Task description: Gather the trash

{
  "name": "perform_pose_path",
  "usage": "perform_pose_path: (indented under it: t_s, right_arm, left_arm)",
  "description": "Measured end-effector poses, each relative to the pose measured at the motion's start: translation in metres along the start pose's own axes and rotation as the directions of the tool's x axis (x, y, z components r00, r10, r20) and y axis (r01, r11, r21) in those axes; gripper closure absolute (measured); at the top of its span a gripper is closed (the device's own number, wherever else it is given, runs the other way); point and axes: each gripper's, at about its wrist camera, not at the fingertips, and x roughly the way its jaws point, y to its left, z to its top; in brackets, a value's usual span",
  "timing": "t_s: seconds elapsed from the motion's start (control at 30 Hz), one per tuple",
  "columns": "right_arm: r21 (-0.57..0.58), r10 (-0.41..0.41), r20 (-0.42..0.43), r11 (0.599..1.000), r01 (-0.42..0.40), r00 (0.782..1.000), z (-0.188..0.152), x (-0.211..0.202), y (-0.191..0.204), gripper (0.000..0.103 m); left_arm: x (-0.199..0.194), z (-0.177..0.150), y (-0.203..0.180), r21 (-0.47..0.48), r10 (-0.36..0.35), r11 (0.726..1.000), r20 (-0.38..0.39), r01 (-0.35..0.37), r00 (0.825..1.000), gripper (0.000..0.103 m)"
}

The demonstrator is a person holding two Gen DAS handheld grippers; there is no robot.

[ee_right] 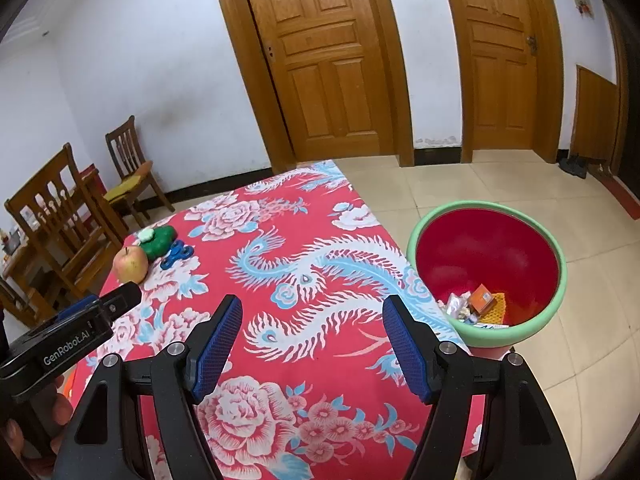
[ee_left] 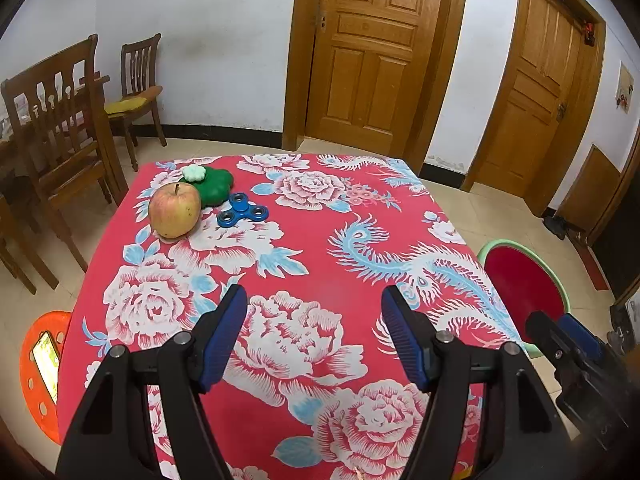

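You hold both grippers, left (ee_left: 314, 300) and right (ee_right: 312, 308), wide and empty above the floral tablecloth (ee_right: 280, 208), wrappers lying in the bin (ee_right: 558, 300) beside it.

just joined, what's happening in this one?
Trash pickup at a table with a floral cloth. Both grippers, left and right, hover over the tablecloth with jaws open and empty. The bin beside the table already holds scraps. An apple, fidget spinner and green toy sit untouched.
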Motion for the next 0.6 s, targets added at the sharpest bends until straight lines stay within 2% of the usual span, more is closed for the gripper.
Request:
perform_pose_path:
  t_s: [0.6]
  right_arm:
    - [0.0,0.002,-0.002,1.0,-0.002,1.0,-0.0004,-0.0004,0.0005,0.029]
  left_arm:
    - [-0.0001,0.0003,-0.0003,-0.001,0.004,1.0,0.0,-0.004,1.0,0.034]
